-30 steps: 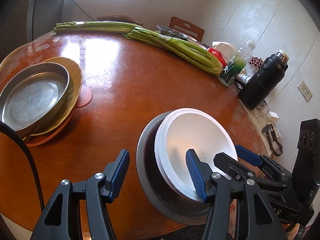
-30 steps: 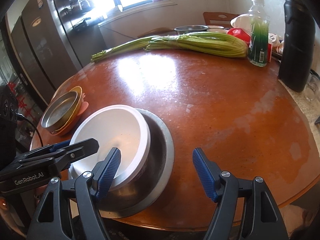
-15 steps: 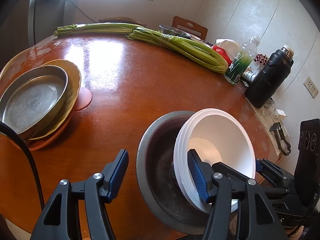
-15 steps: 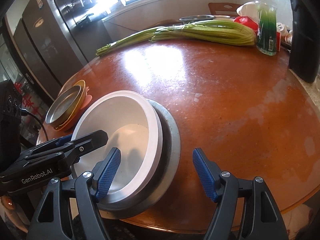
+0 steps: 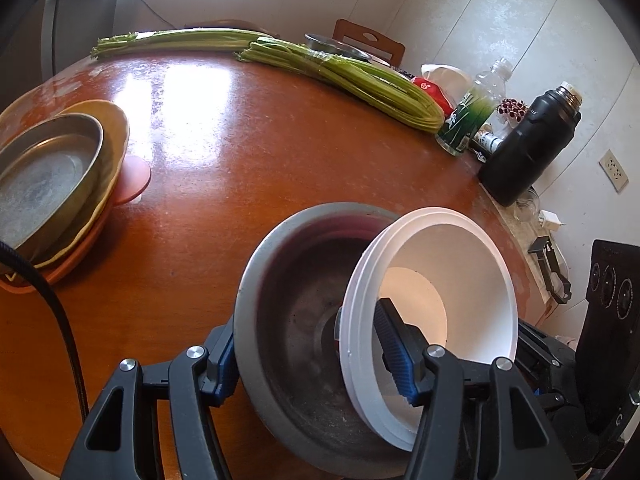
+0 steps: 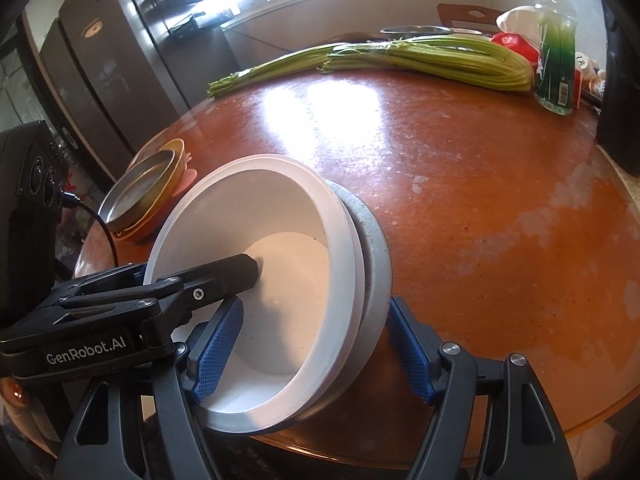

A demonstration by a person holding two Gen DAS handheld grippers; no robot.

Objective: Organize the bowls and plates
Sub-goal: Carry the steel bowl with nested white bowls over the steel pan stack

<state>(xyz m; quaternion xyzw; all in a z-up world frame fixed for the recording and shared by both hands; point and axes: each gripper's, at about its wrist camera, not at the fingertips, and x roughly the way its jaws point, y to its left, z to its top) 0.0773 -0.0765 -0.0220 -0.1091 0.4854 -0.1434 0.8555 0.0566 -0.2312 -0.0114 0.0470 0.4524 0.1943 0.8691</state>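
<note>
near the table [image 5: 248, 184] edge both grippers, left [image 5: 312, 356] and right [image 6: 316, 344], clamp the tilted white bowl [image 6: 280, 264] and steel bowl [image 5: 296, 304].

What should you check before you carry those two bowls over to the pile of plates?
1. White bowl nested in the metal bowl: not ok, it is tipped up.
2. Left tongs straddle both bowls' walls: ok.
3. Right tongs straddle both bowls' walls: ok.
4. Pads squeezing firmly enough to lift: cannot tell.
5. Table bare between the bowls and the stack of plates: ok.
</note>
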